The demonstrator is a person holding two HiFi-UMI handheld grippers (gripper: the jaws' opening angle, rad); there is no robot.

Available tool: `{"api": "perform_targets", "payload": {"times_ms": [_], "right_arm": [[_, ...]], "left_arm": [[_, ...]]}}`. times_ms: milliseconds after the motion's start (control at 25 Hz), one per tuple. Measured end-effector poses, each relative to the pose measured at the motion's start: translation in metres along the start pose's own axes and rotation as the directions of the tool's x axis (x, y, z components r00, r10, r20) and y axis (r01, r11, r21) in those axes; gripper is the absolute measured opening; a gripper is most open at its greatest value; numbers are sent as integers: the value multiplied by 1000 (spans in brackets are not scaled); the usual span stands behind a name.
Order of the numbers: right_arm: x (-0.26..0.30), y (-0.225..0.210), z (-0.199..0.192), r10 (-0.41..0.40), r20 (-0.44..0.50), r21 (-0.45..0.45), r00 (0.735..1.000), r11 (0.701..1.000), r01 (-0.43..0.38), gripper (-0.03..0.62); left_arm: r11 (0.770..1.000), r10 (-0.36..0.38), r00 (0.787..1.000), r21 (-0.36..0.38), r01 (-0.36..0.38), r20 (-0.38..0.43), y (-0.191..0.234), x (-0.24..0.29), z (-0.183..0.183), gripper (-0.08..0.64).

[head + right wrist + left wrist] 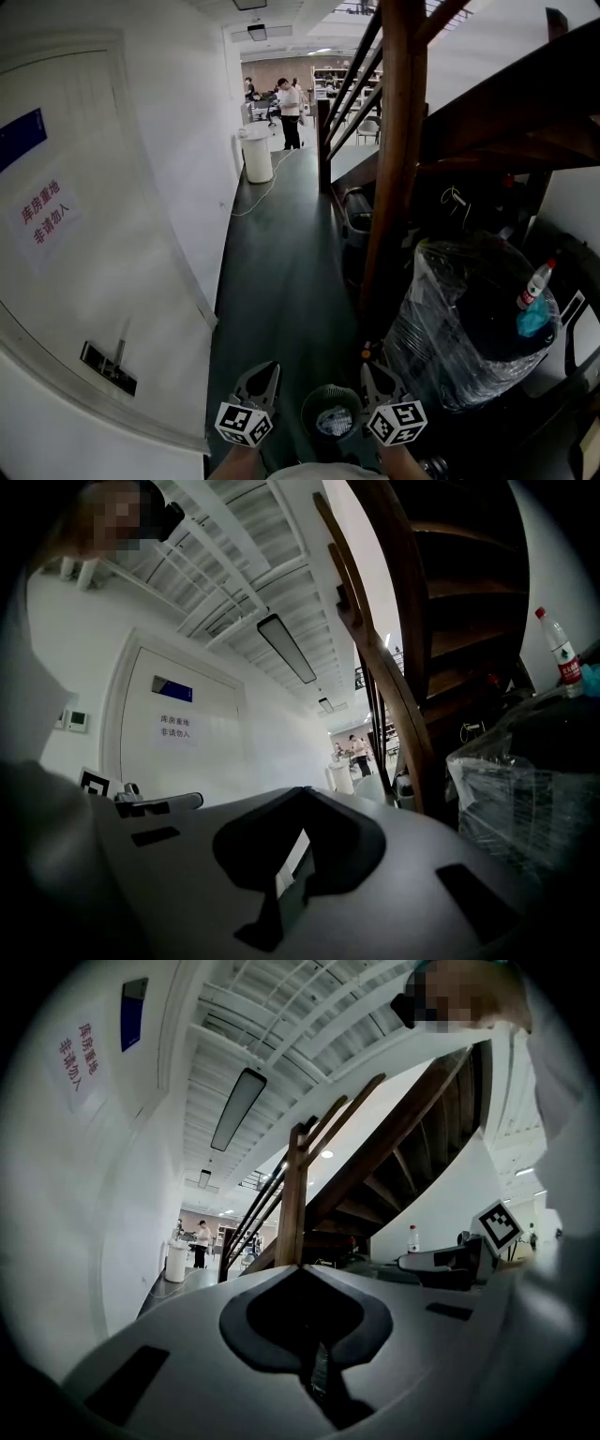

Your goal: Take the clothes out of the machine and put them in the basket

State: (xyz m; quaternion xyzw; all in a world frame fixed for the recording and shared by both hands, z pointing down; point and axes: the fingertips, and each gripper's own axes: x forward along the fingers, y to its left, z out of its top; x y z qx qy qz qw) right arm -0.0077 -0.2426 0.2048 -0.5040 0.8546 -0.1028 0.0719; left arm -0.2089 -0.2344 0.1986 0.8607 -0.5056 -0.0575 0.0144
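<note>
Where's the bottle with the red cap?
In the head view, the bottle is on the right, on top of the big plastic-wrapped bundle, under the dark stairs.

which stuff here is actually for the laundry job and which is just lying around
For the job: left gripper, right gripper, both shut, empty; no machine or clothes in view.
Lying about: small round bin, plastic-wrapped bundle, bottle, white bin, stair post.

Ahead, corridor floor [281, 309] open; wooden post [394, 169], wrapped bundle [459, 347] block right.
</note>
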Motion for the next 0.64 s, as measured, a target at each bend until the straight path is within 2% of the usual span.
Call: {"api": "perform_targets", "payload": {"times_ms": [640], "right_arm": [[8,12,-8,3,-16,-13,1000,1000,-3,8]], "left_arm": [[1000,-17,1000,0,17,-8,6,-3,0,21]]}}
